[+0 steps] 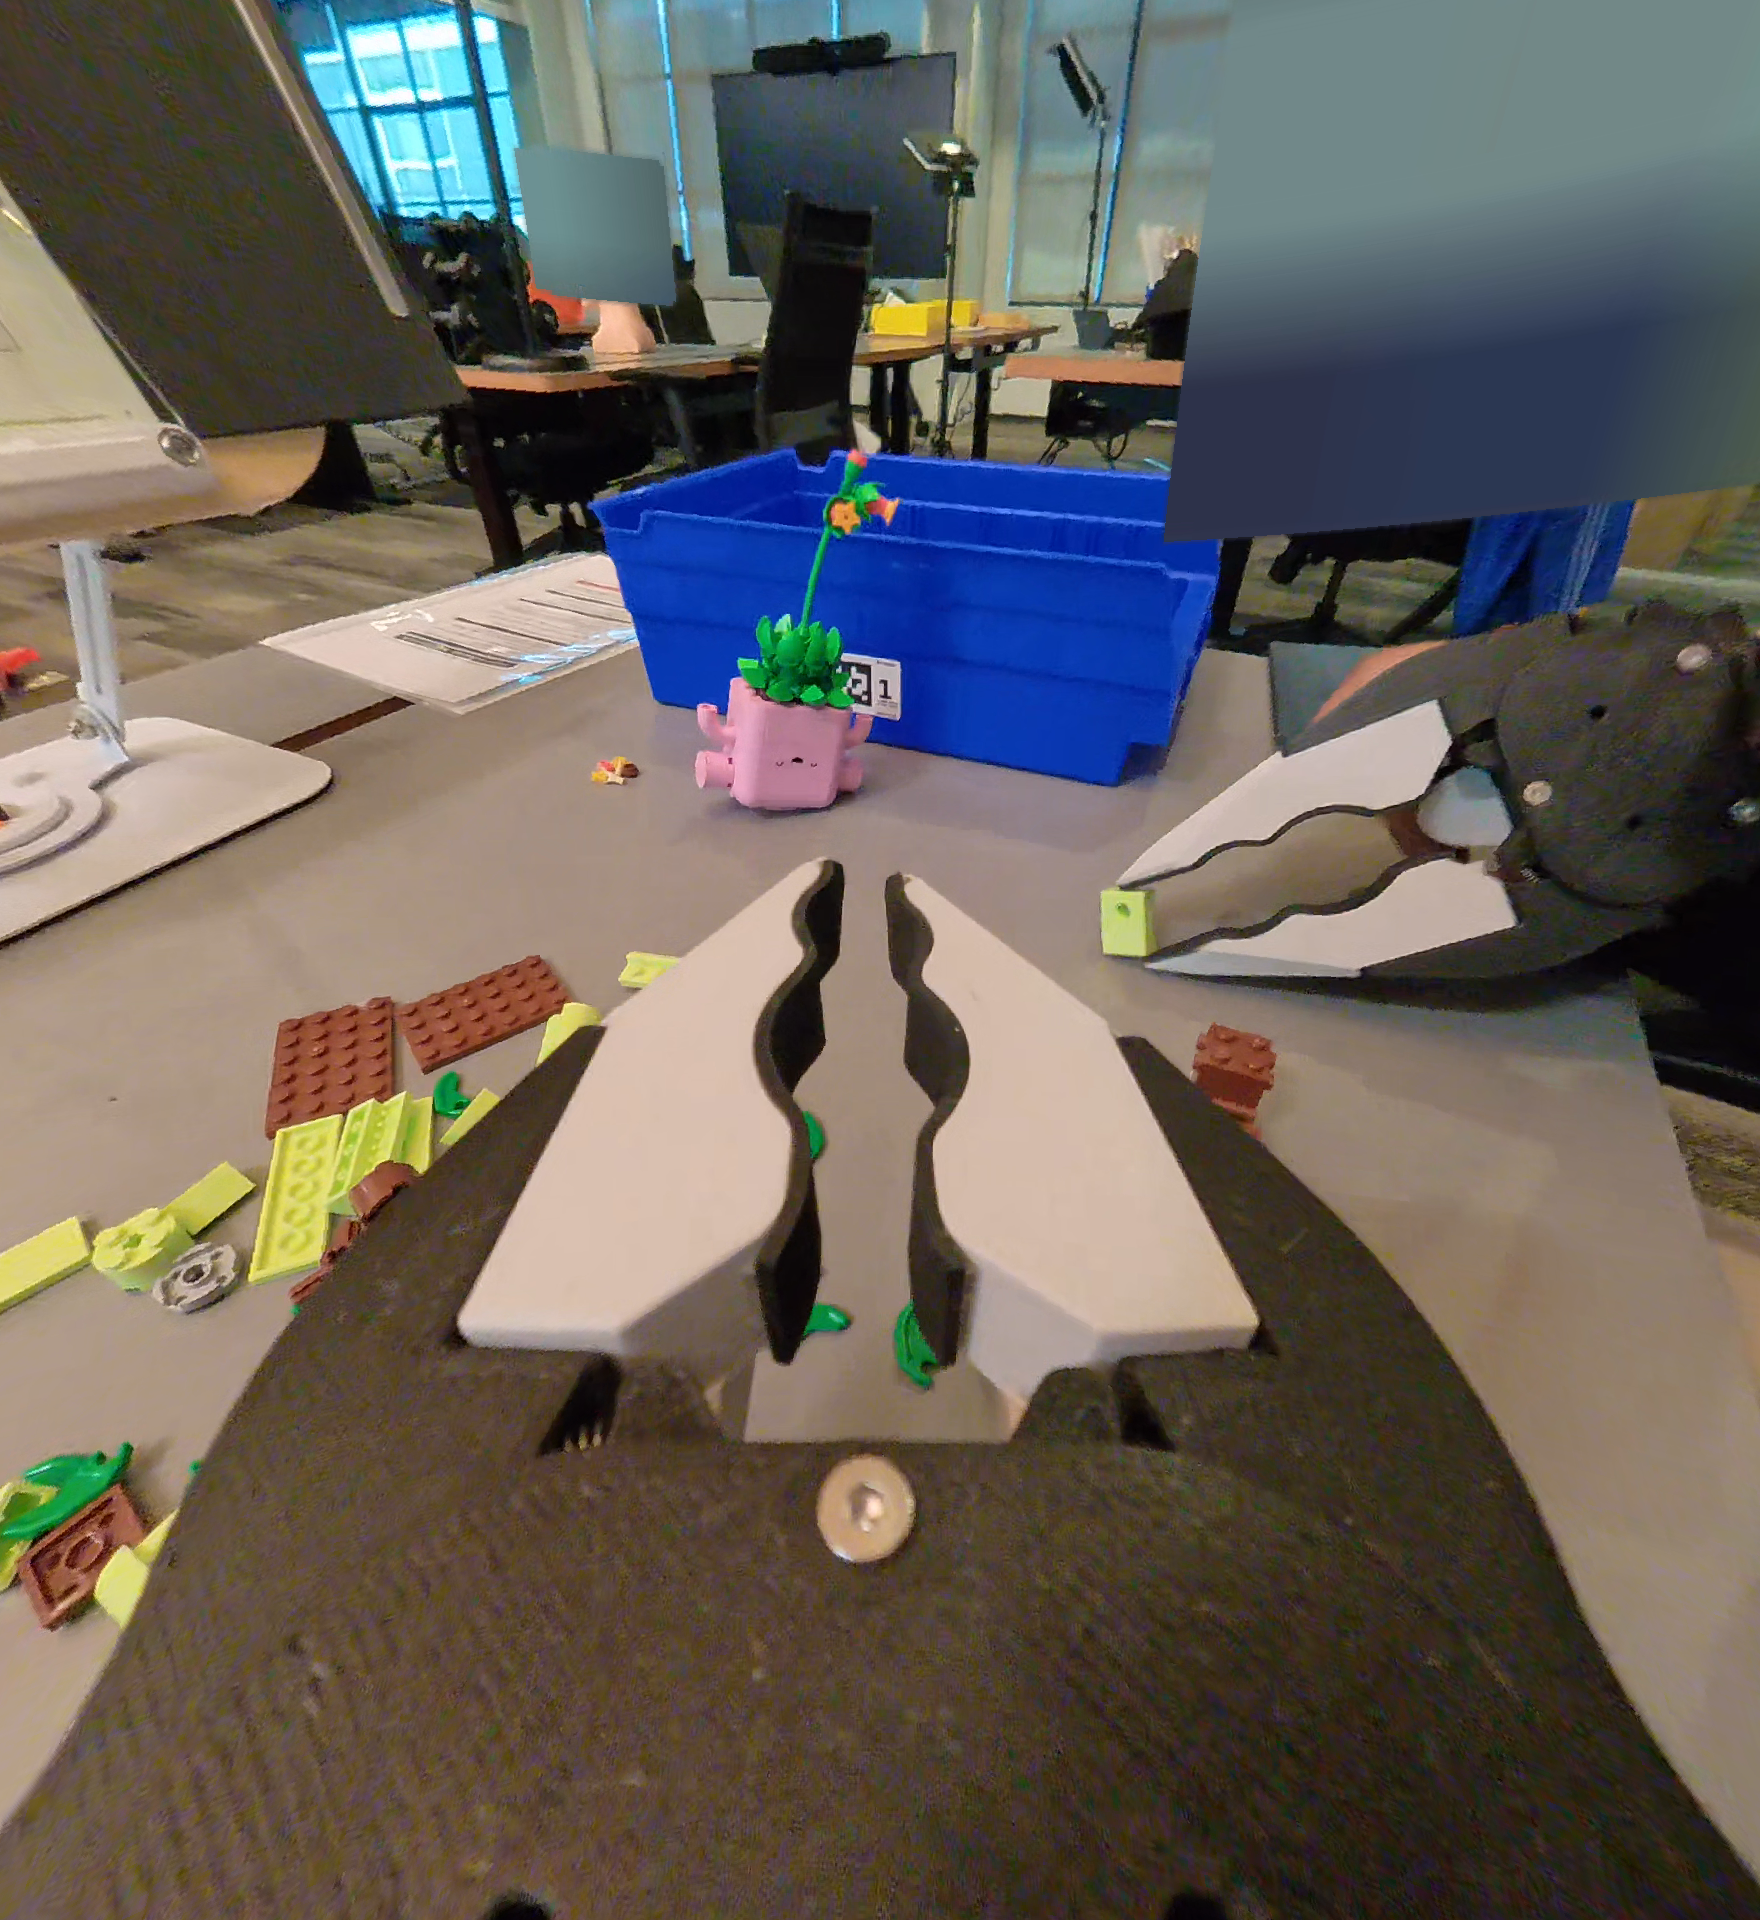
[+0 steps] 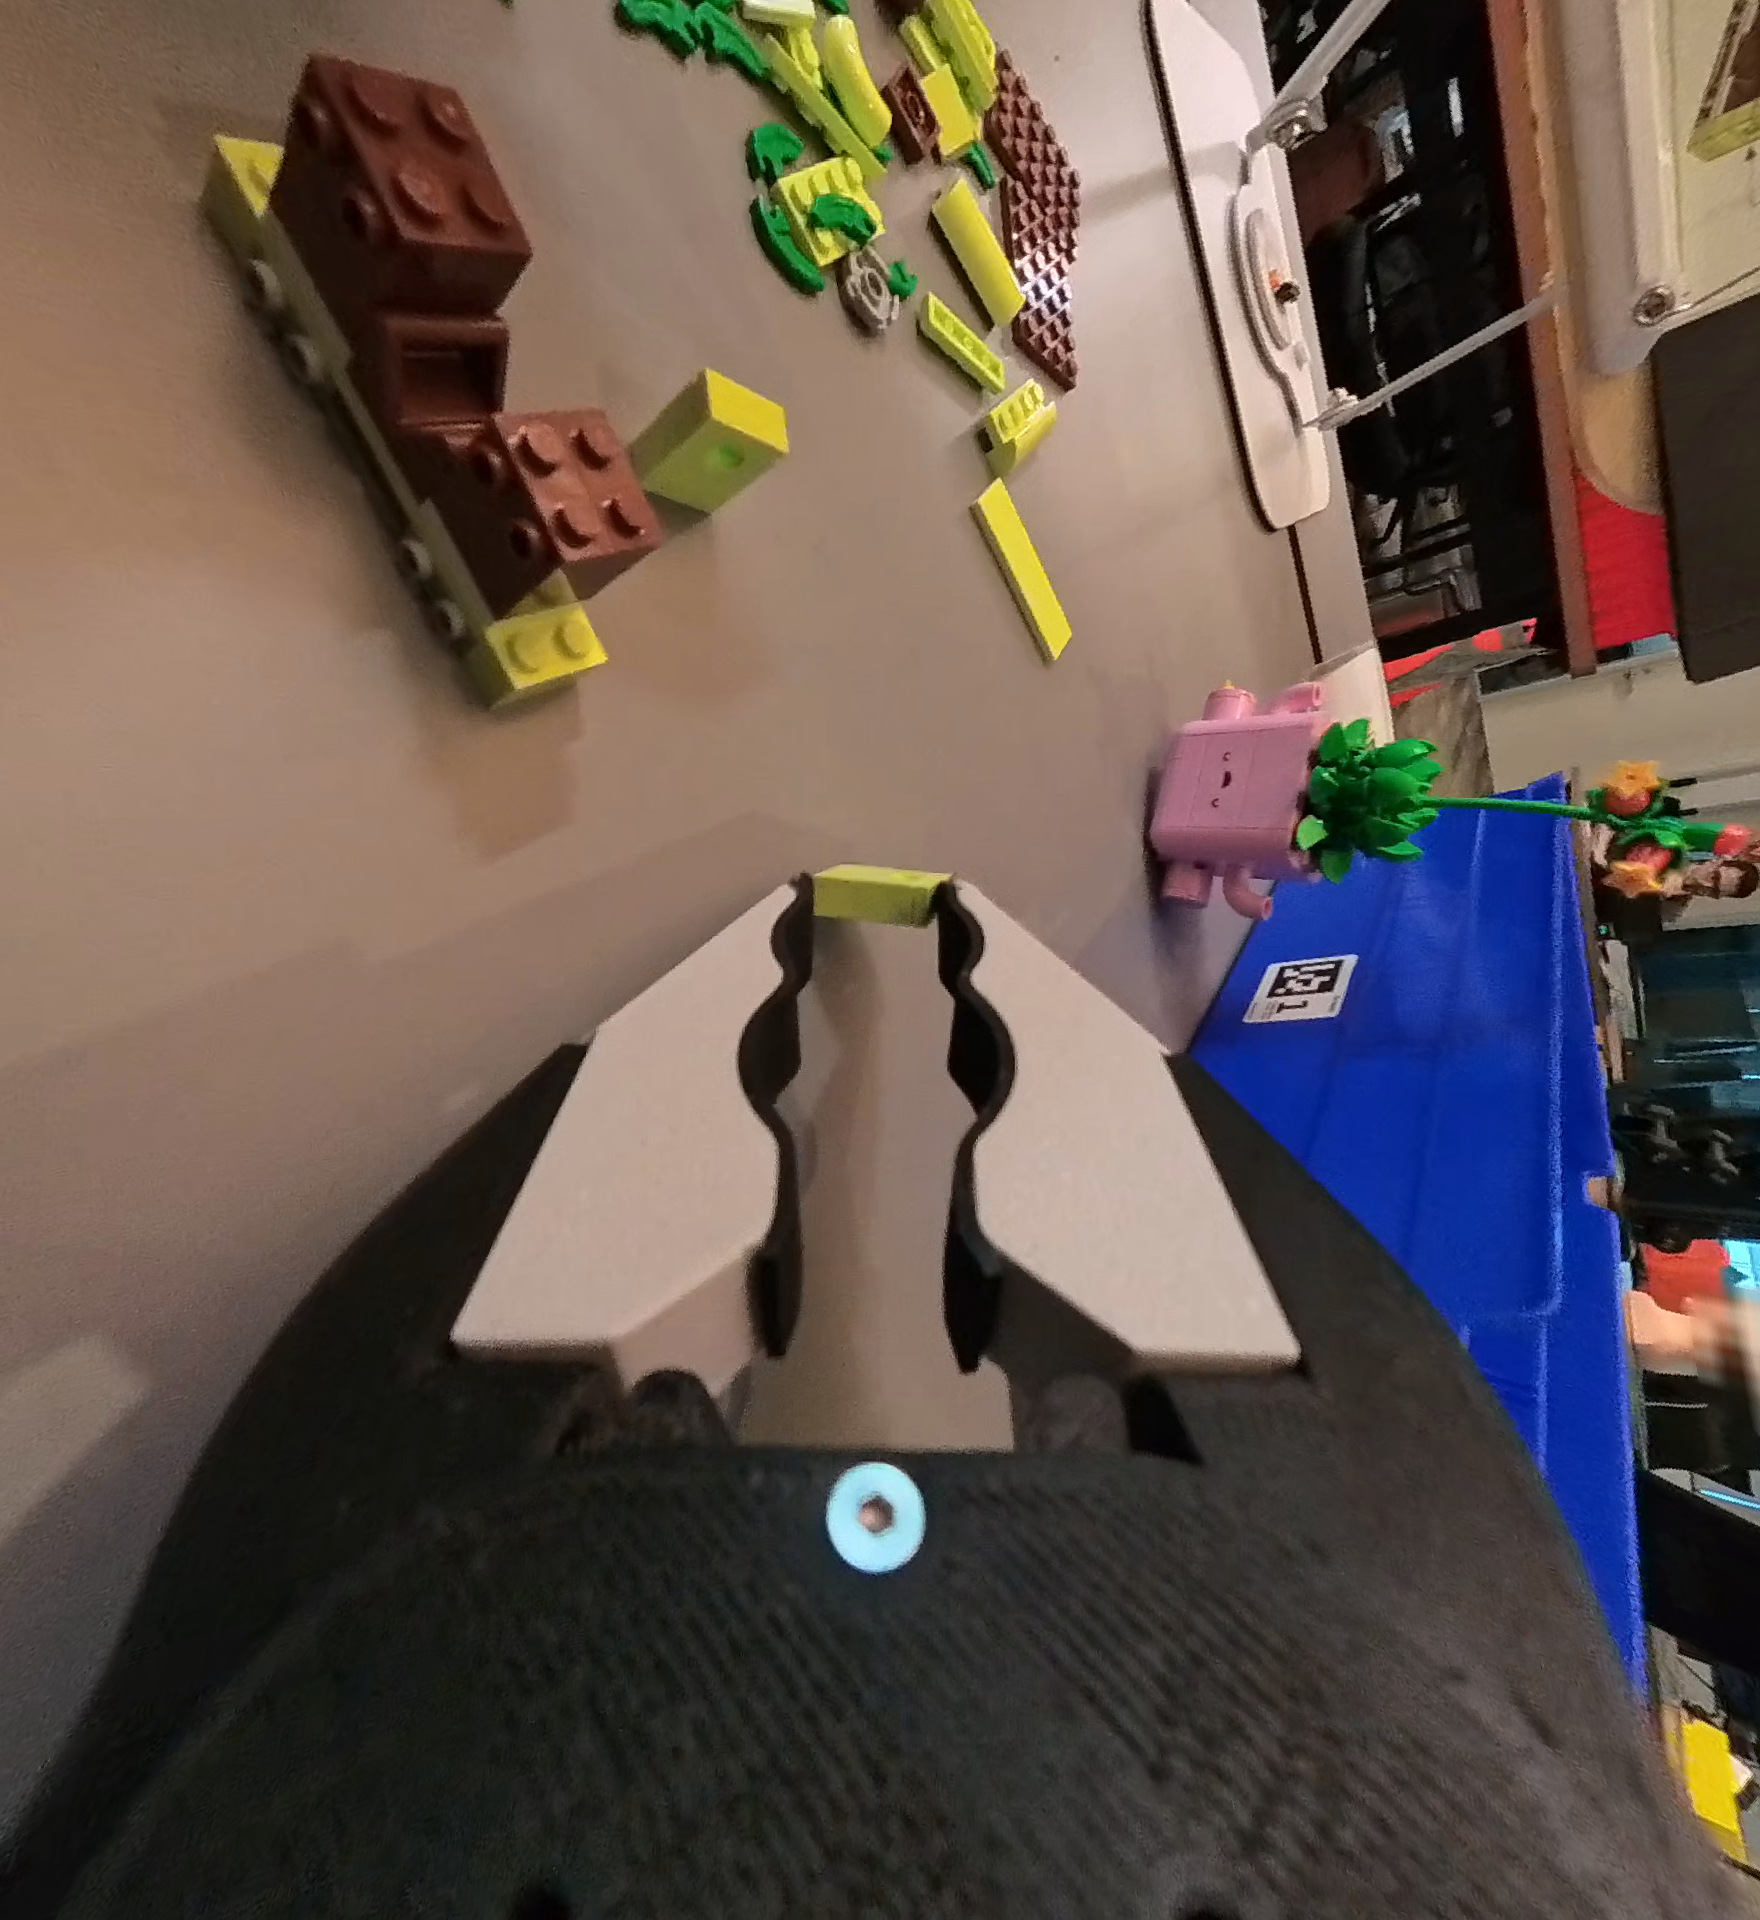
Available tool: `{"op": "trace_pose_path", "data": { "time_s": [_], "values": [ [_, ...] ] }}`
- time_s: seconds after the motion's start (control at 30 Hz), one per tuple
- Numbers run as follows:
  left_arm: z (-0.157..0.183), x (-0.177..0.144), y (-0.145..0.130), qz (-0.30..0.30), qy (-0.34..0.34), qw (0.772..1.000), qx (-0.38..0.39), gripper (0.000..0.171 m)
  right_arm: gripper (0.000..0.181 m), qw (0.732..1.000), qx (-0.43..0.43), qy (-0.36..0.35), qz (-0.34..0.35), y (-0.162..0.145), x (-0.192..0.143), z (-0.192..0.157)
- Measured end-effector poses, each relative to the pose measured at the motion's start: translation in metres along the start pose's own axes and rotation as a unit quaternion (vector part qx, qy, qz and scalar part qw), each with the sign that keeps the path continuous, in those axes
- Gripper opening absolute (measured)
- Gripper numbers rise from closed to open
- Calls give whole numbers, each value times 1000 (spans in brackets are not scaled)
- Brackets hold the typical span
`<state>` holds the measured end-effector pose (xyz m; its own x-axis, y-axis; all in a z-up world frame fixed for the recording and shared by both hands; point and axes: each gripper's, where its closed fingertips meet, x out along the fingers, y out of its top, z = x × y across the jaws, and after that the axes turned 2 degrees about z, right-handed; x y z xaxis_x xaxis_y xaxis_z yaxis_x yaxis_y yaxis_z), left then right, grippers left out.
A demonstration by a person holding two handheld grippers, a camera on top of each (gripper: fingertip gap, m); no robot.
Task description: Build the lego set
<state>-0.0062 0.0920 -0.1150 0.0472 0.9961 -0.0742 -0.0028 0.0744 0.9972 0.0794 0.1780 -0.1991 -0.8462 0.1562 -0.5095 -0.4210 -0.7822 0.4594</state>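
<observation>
Near table edge [image 1: 1582, 1195], right claw [image 2: 871, 883] gripping lime brick [image 2: 874, 896]

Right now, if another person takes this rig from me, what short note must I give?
Right gripper: shut on a lime brick, held above the table.
Left gripper: open, holding nothing, over the loose pieces.
Partial brown and lime build lies on the table; another lime brick beside it. Brown plates and lime parts lie left.
Done: pink pot plant, standing by the blue bin.
Left: place the held brick, use the remaining loose parts.
</observation>
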Motion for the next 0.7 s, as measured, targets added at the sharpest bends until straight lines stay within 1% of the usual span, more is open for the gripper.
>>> {"op": "trace_pose_path", "data": {
  "time_s": [0.13, 0.23, 0.3, 0.33, 0.43, 0.57, 0.63, 0.7],
  "values": [
    [-1, 0, -3, -6, 11, 1000, 8, 6, 24, 1000, -20, 12, 4, 3, -5, -6],
    [-11, -2, -2, -1, 39, 999, 11, 6, 25, 1000, -2, 17, 4, 2, -7, -7],
    [-14, -4, 0, 4, 50, 999, 11, 5, 31, 998, 44, 43, 11, 4, -10, -10],
    [-15, -4, 0, 5, 52, 999, 11, 5, 37, 995, 75, 61, 22, 6, -12, -11],
    [-15, -4, 0, 5, 51, 999, 12, 6, 42, 978, 171, 95, 77, 18, -22, -8],
    [-13, -4, 1, 7, 47, 999, 16, 6, 43, 952, 265, 73, 133, 20, -30, 16],
    [-11, -4, 1, 9, 41, 999, 18, 6, 46, 938, 312, 58, 139, 14, -29, 26],
    [-9, -4, 1, 9, 33, 999, 19, 6, 53, 926, 351, 64, 123, 6, -23, 25]
  ]
}}
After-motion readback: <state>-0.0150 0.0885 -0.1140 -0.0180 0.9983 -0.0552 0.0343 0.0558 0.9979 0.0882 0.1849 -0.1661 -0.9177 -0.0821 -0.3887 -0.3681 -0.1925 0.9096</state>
